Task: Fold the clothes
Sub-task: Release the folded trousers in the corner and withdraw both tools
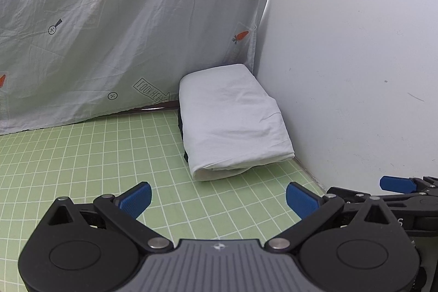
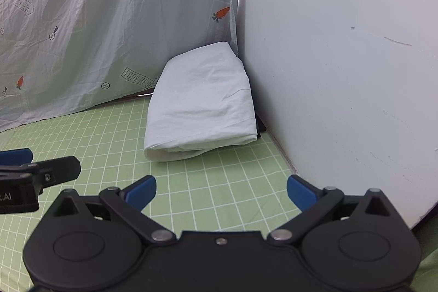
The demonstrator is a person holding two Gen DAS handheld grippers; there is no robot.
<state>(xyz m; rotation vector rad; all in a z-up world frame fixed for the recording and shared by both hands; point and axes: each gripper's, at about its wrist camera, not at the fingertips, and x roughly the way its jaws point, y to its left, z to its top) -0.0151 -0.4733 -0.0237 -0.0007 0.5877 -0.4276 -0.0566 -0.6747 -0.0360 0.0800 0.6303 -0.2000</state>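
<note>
Both grippers hover low over the green grid mat (image 1: pixel 82 155), nearest the lens. The left gripper (image 1: pixel 219 200) has its blue pads spread wide with nothing between them; the right gripper (image 2: pixel 221 192) is spread just as wide and equally empty. Each shows at the edge of the other's view, so they sit side by side, close together.

Beyond them lies the white bundle (image 1: pixel 232 122), folded into a thick rectangle and tucked into the corner where the wall (image 1: pixel 356 59) meets the hanging carrot-print sheet (image 1: pixel 123 32). Its far end touches or nearly touches that sheet; its right side lies just beside the wall. A dark layer shows under the bundle's edge (image 2: pixel 258 125); whether it is another garment cannot be told.

Judging by the neat bundle and the empty grippers, this piece looks finished and stowed, so the step in hand is a pause between items. No unfolded clothing appears on the mat. The next move probably calls for turning away from the bundle to find a fresh garment, keeping the grippers spread until an edge is reached.
</note>
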